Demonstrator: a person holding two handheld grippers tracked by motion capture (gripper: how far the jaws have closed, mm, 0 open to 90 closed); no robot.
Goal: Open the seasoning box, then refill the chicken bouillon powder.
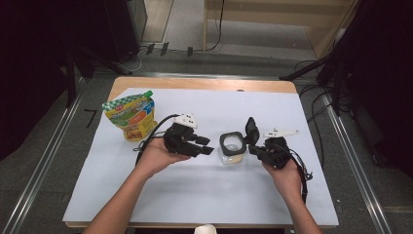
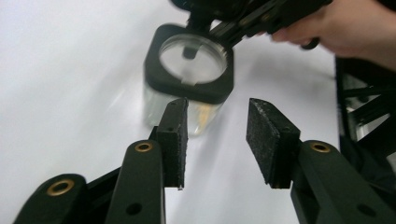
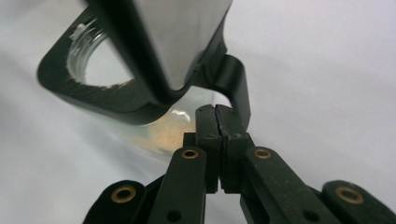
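Note:
A clear jar (image 1: 232,148) with a black square collar stands on the white sheet (image 1: 204,195) at mid-table. Its flip lid (image 1: 251,130) stands raised at the jar's right side. My right gripper (image 1: 254,147) is shut, pads together, with its tips against the lid's hinge tab (image 3: 236,84); the right gripper (image 3: 216,109) has nothing between its pads. The lid (image 3: 177,37) rises over the collar (image 3: 93,88). My left gripper (image 1: 207,145) is just left of the jar, apart from it. The left gripper (image 2: 217,135) is open and empty, facing the jar (image 2: 189,70).
A green and yellow refill pouch (image 1: 132,117) with a green cap stands at the sheet's back left. The wooden table edge (image 1: 195,83) runs along the far side. Cables and dark stands lie on the floor to the right.

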